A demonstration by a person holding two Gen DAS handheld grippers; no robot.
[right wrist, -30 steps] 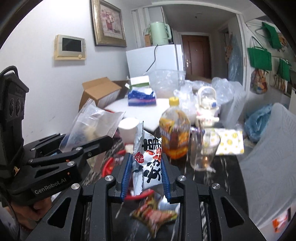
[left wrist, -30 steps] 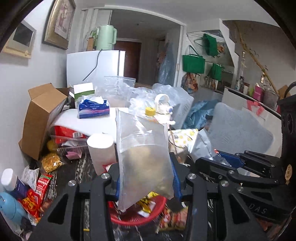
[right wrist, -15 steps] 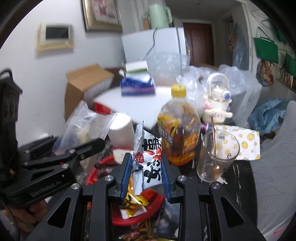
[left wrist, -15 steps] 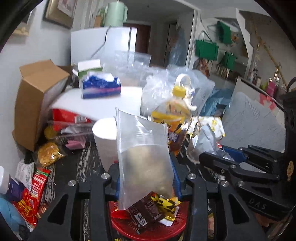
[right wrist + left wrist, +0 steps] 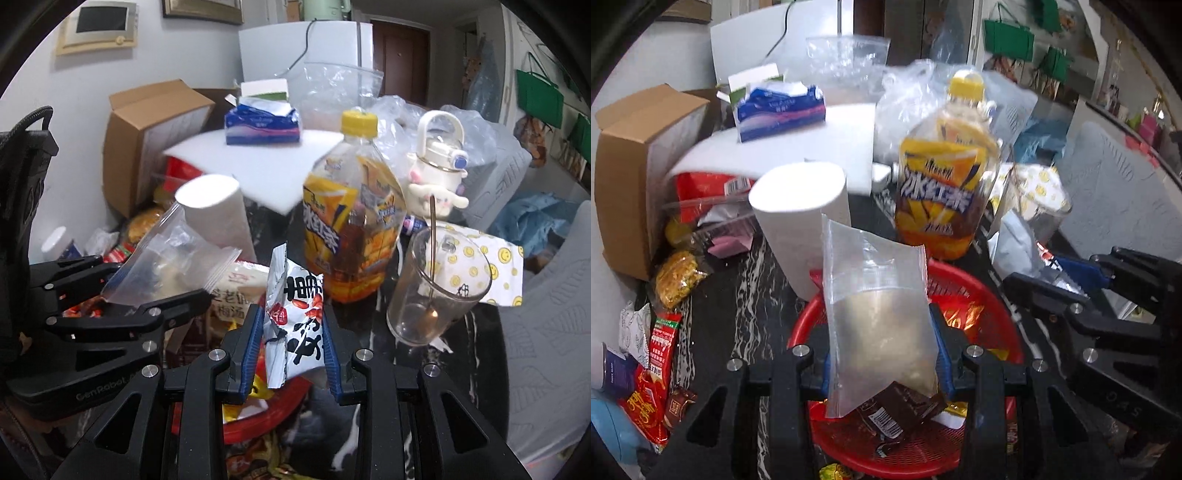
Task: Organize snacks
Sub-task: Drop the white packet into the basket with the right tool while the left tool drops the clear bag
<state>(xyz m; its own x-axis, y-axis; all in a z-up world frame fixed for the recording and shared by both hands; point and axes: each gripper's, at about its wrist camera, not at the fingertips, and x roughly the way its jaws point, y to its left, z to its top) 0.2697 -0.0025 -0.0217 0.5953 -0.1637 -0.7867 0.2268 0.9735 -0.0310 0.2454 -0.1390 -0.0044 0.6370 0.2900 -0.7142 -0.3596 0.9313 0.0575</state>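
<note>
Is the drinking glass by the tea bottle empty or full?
Empty of drink: the drinking glass is clear to its base, holding only a thin metal stirrer.

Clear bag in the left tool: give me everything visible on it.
The clear bag is a see-through plastic pouch, its top part empty and creased, its lower half packed with something pale beige. It stands roughly upright, pinched at both sides by the left tool, above the red basket. A brown wrapper lies under its bottom corner; whether they touch is unclear.
</note>
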